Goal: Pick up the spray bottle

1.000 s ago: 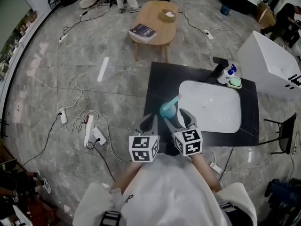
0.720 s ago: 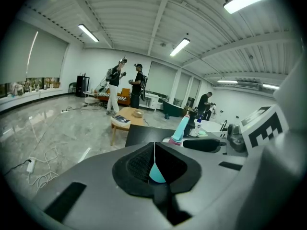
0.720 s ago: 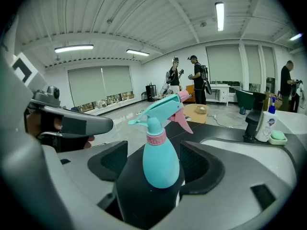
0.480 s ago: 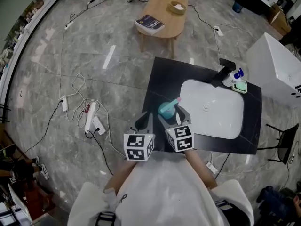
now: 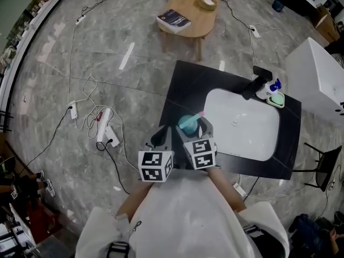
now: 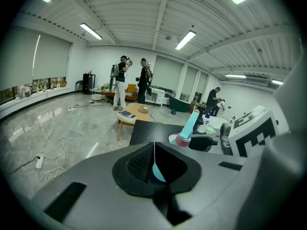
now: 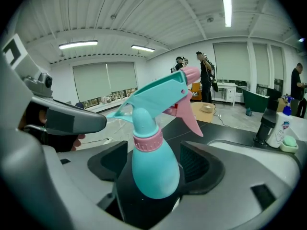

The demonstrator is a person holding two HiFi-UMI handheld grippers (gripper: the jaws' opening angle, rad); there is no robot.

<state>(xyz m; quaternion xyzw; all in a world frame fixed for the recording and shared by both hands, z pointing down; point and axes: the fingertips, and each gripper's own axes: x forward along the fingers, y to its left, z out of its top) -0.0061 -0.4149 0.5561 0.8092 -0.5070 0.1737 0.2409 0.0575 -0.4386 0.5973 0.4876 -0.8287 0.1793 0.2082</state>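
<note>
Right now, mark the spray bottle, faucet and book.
spray bottle [image 7: 154, 169]: right gripper view, on its teal body.
faucet [image 5: 252, 86]: head view, on its black spout.
book [image 5: 173, 21]: head view, on its dark cover.

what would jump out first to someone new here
A teal spray bottle with a pink trigger stands between the right tool's wide-apart jaws, which have just been opening. It sits on the black counter, left of the white sink in the head view. The left tool beside it is shut.
</note>
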